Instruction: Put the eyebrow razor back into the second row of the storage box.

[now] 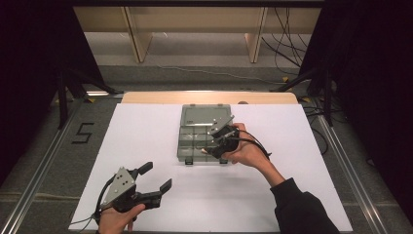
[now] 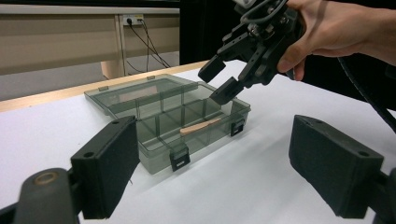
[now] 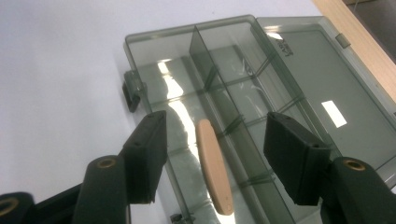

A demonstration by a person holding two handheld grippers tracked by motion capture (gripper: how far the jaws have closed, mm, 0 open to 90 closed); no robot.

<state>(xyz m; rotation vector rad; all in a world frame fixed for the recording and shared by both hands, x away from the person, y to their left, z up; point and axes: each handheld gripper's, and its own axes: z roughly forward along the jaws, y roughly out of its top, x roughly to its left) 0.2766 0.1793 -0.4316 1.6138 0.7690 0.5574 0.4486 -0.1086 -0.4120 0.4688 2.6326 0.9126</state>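
Observation:
A translucent grey compartment box [image 1: 181,141] stands open in the middle of the white table, its lid [image 1: 204,115] laid flat on the far side. A flat wooden stick [image 3: 214,165] lies in one of the near compartments [image 2: 201,126]. My right gripper [image 1: 210,148] hovers just above that side of the box [image 2: 159,158], tilted down. It is open [image 3: 217,119], and the stick lies below the gap, untouched. My left gripper [image 1: 157,176] rests near the table's front left corner, open and holding nothing [image 2: 212,140], facing the box [image 3: 163,31].
The white sheet [image 1: 146,131] covers the table, with a wooden strip [image 1: 209,97] along the far edge. A black "5" mark [image 1: 83,132] is on the floor at left. Wooden furniture legs and cables stand beyond the table.

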